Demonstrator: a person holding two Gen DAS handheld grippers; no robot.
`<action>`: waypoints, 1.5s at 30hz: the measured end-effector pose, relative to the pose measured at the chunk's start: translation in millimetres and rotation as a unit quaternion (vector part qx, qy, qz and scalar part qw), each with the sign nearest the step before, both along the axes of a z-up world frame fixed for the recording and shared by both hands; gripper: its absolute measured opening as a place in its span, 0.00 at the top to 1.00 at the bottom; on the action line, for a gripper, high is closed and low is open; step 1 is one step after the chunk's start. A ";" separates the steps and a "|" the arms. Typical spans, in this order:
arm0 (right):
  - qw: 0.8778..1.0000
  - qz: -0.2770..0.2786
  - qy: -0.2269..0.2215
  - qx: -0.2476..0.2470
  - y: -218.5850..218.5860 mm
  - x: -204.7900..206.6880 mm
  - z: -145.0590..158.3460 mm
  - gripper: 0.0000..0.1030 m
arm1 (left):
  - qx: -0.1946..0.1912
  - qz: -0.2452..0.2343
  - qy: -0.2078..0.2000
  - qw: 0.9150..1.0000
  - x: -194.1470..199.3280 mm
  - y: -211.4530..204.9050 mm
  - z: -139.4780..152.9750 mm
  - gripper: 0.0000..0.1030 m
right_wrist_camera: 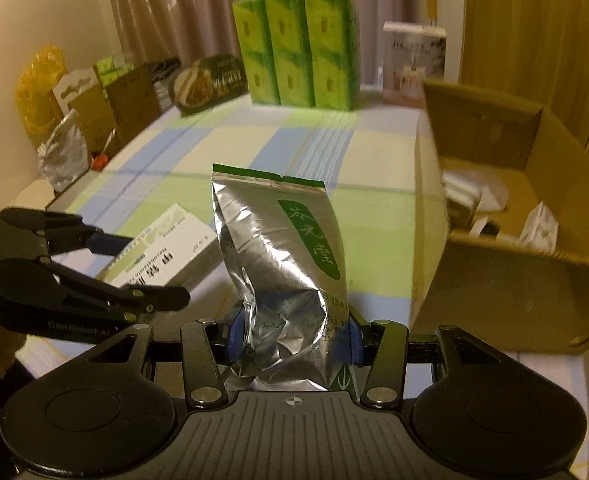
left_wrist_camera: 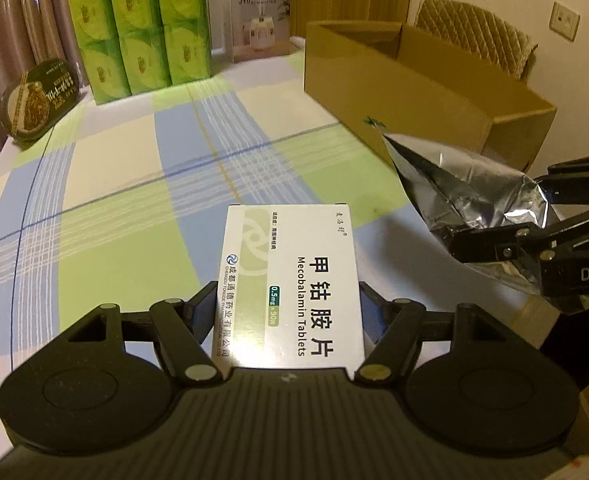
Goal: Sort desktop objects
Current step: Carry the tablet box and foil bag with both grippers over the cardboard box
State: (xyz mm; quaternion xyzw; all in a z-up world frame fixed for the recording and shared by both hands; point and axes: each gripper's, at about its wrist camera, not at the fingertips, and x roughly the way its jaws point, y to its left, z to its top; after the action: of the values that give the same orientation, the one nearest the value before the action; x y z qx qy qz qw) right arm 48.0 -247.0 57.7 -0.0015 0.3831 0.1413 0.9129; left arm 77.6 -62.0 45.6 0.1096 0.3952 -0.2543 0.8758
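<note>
My left gripper [left_wrist_camera: 288, 312] is shut on a white Mecobalamin tablet box [left_wrist_camera: 290, 280] and holds it above the checked tablecloth. The same box shows in the right wrist view [right_wrist_camera: 166, 248], with the left gripper [right_wrist_camera: 134, 264] around it. My right gripper [right_wrist_camera: 292, 332] is shut on a crinkled silver tea pouch [right_wrist_camera: 282, 248] with a green label, held upright. In the left wrist view the pouch [left_wrist_camera: 462, 200] and right gripper [left_wrist_camera: 490, 240] are at the right, next to an open cardboard box [left_wrist_camera: 414, 92].
The cardboard box [right_wrist_camera: 506, 240] at the right holds several small items. Green tissue packs [left_wrist_camera: 142, 32], a white product box [left_wrist_camera: 258, 20] and a dark oval tin [left_wrist_camera: 38, 96] stand at the table's far side. Bags and cartons [right_wrist_camera: 94, 112] line the left.
</note>
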 end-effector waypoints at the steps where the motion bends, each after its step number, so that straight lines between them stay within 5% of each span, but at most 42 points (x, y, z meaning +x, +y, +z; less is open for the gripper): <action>1: 1.000 0.000 -0.006 0.001 -1.3 -0.6 5.0 0.56 | -0.003 0.001 -0.003 1.000 -1.1 -1.9 4.0 0.35; 19: 0.996 -0.038 -0.073 0.019 -67.9 -7.0 65.1 0.56 | -0.014 -0.034 -0.049 0.998 -3.1 -73.3 62.4 0.35; 45: 0.992 -0.106 -0.074 0.011 -180.9 27.5 76.5 0.56 | -0.016 -0.089 -0.057 0.994 20.4 -176.9 83.2 0.35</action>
State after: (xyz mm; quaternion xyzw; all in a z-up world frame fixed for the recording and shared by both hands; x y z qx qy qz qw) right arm 75.5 -427.9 134.2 0.0387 0.3104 0.0477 0.9486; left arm 98.0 -238.8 128.8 0.1448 0.3290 -0.3305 0.8726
